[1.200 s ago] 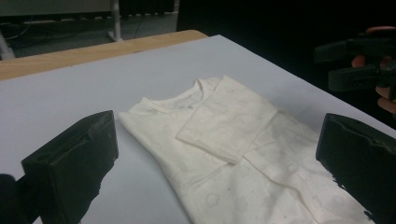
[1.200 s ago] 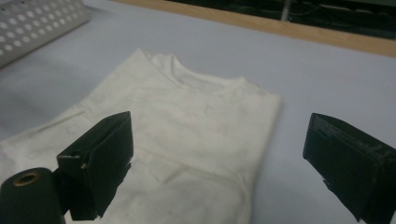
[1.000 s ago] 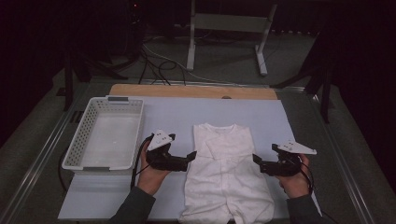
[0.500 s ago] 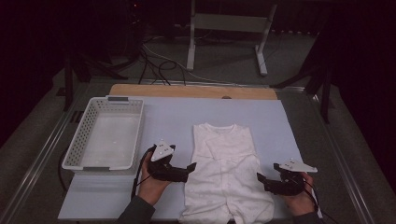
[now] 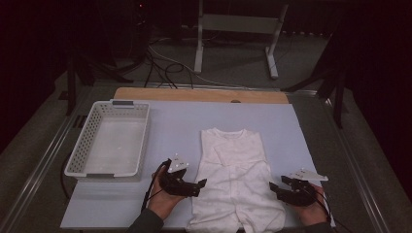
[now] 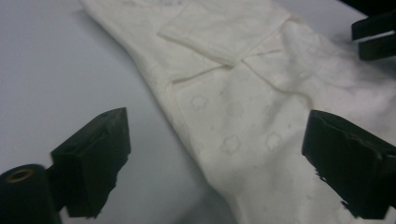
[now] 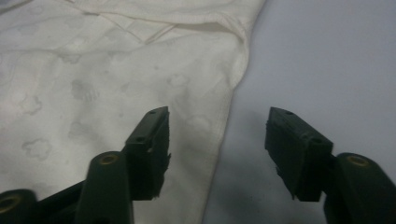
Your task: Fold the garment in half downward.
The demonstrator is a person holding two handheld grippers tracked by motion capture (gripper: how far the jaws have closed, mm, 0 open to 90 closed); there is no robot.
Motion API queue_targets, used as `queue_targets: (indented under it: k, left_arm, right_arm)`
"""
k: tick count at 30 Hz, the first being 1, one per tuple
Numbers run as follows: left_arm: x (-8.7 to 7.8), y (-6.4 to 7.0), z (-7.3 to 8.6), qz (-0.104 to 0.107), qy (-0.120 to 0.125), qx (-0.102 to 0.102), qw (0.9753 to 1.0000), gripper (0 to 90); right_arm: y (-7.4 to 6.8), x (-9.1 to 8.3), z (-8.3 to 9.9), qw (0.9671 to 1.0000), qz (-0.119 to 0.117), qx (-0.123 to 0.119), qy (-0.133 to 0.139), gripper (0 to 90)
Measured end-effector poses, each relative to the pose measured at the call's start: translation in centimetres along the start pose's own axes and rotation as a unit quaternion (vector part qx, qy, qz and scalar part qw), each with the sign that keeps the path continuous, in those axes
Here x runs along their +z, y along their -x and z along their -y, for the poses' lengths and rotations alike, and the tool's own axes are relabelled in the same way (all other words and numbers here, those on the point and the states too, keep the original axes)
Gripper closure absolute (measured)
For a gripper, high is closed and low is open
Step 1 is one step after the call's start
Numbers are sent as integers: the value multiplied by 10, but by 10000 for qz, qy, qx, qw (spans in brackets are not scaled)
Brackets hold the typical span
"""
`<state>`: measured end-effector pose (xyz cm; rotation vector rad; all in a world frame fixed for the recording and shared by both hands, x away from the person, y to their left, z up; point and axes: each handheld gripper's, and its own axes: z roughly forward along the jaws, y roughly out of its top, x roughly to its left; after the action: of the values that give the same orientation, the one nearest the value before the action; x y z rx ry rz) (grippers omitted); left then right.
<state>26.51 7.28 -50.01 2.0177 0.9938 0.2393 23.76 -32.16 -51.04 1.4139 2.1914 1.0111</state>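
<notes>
Romper (image 5: pixel 236 182) soft, light, limp; hem edges between both spread claws, left (image 5: pixel 198 186), right (image 5: pixel 275 188); pinch there.

No legible text in any view.
The white baby romper (image 5: pixel 235 182) carries only a faint cloud pattern, and the white basket (image 5: pixel 92 145) and the table (image 5: pixel 175 121) bear no readable words, labels, brands or numbers.
</notes>
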Motion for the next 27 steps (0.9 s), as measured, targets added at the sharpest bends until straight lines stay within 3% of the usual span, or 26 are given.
queue_targets:
  k: [5, 7, 12, 13, 19, 21, 24, 25, 26, 27]
  left_arm:
    - [6, 6, 10, -108, -199, 70, 9997, 267]
    - [10, 11, 15, -309, -374, 137, 9987, 307]
    - [13, 13, 21, -267, -471, 37, 9985, 368]
    - [11, 14, 22, -299, -477, 26, 9984, 412]
    - [10, 18, 22, -199, -581, 75, 9981, 527]
    - [10, 17, 22, -89, -621, 70, 9980, 678]
    - [10, 15, 21, -81, -670, 78, 9977, 806]
    - [10, 13, 20, -24, -721, 75, 9974, 806]
    - [9, 10, 19, 128, -756, -9, 9971, 878]
    - [9, 10, 19, 134, -769, -10, 9969, 889]
  right_arm:
    - [-1, 2, 1, 10000, -24, -13, -90, 532]
    - [-4, 4, 2, 9997, 11, -143, -213, 573]
    - [-7, 5, 3, 9993, 106, -234, -269, 601]
    - [-6, 4, 3, 9992, 112, -269, -273, 653]
    - [-8, 5, 3, 9991, -8, -303, -294, 793]
    - [-9, 6, 2, 9991, -77, -262, -330, 862]
    - [-9, 6, 1, 9990, -67, -298, -326, 873]
    - [-10, 6, 1, 9989, -60, -321, -334, 876]
    - [-10, 5, 1, 9988, -43, -342, -340, 879]
    - [-10, 4, 1, 9988, -32, -329, -358, 881]
